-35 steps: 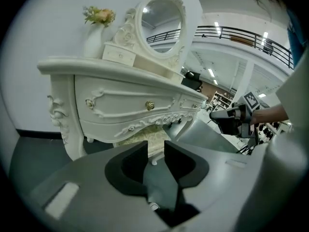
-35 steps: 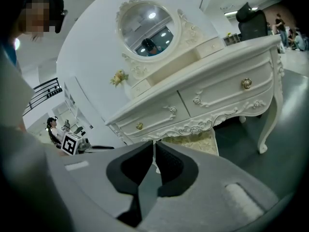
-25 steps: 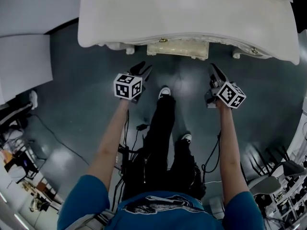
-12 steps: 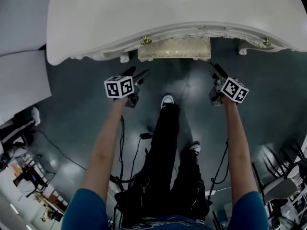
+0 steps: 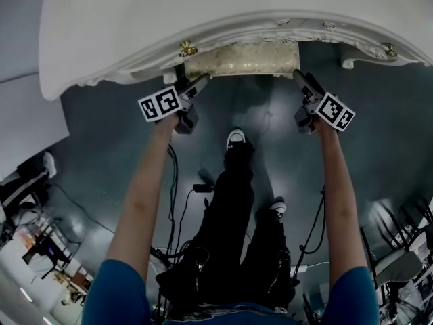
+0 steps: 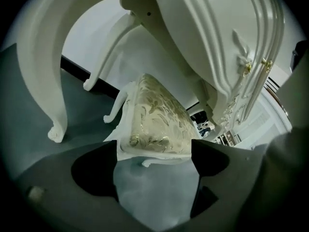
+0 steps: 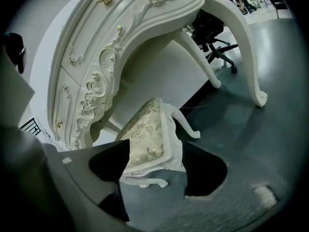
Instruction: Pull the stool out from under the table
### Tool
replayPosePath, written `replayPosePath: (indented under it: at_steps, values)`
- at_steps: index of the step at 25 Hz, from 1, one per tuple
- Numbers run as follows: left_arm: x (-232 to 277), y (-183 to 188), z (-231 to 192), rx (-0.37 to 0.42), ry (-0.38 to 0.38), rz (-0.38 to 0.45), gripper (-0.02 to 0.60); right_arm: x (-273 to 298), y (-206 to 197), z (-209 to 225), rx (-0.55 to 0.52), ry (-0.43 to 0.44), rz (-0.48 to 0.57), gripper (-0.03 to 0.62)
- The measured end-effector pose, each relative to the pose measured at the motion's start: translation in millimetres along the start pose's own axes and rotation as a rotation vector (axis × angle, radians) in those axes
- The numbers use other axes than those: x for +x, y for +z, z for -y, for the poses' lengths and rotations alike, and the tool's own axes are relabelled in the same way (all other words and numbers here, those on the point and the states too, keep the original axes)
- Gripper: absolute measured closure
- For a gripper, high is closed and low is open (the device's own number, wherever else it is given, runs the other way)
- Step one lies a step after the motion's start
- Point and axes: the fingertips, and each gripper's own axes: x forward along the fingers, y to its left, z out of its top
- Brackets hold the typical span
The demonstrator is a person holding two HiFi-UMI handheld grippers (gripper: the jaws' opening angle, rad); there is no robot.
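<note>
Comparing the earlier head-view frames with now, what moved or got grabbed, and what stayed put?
Both hands reached forward: the left gripper and right gripper now sit at either front corner of the stool. Both sets of jaws have just been opening and stand wide, the stool ahead of them, not gripped. Unchanged: the stool still sits under the table.

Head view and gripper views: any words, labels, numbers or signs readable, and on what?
No readable text anywhere.
Cubes on the left gripper and right gripper: square black-and-white markers only.
The table and stool: no print.
The floor clutter: too small to read.
</note>
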Motion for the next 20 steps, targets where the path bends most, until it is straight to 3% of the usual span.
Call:
replayPosePath:
  at_steps: [4, 6, 9, 16, 20]
  values:
    - [8, 13, -4, -0.137, -0.026, 0.099, 0.095, 10, 13, 9, 0.048, 0.001, 0.033, 0.263]
    - [9, 17, -5, -0.164, -0.026, 0.117, 0.097, 15, 10, 7, 0.080, 0.008, 0.030, 0.263]
    - [9, 17, -12, -0.144, 0.024, 0.097, 0.172, 26, -1, -2, 0.073, 0.026, -0.002, 0.263]
    - [7, 18, -13, -0.059, 0.076, 0.099, 0.208, 34, -10, -4, 0.026, -0.007, -0.043, 0.286]
    - [5, 17, -12, -0.048, 0.083, 0.111, 0.213, 31, -12, -2, 0.024, -0.007, -0.043, 0.296]
